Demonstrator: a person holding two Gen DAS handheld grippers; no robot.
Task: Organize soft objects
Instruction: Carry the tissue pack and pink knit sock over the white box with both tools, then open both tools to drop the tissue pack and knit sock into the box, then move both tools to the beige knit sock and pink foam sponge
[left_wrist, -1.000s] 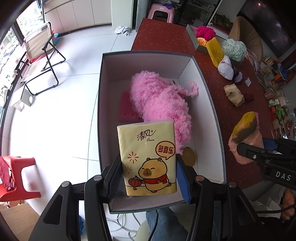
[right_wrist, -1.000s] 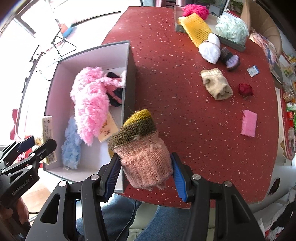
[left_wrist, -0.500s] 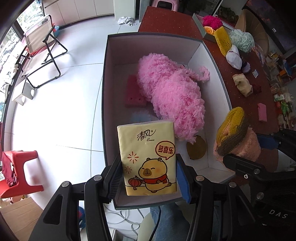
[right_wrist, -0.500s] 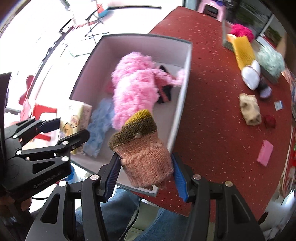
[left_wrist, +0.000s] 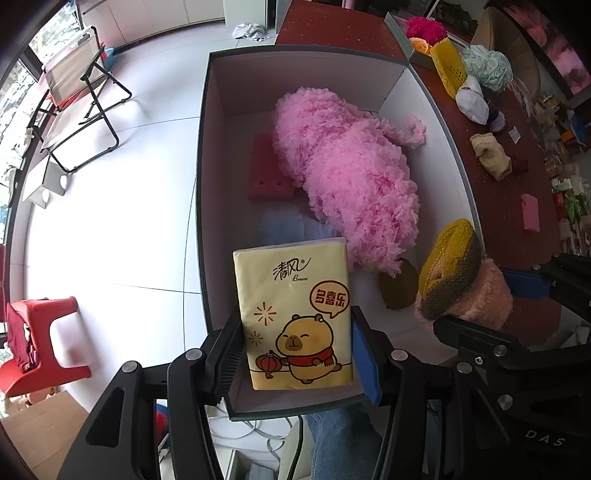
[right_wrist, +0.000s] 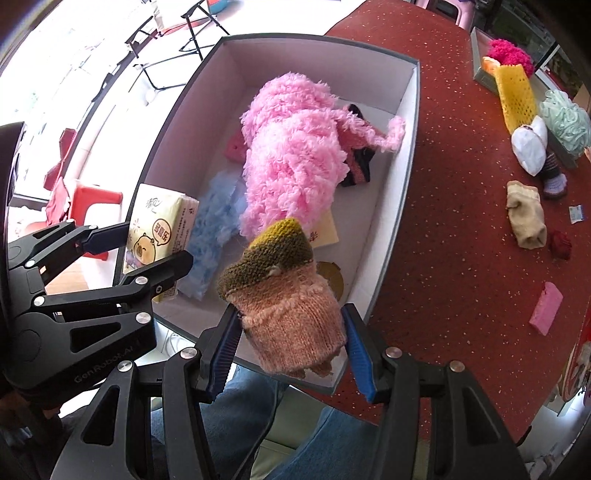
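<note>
a soft, light pink-and-olive knitted sock (right_wrist: 284, 295) is being pinched mid-body by the right hand-held gripper (right_wrist: 291, 347), a yielding yellow tissue pack (left_wrist: 295, 317) by the left hand-held gripper (left_wrist: 295, 354).

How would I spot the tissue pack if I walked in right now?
Find the big open white box at the edge of the red table. Over its near corner, the left gripper holds the tissue pack upright. It is the only flat, smooth item: pale yellow with a cartoon capybara, beside fluffy pink and blue things.
</note>
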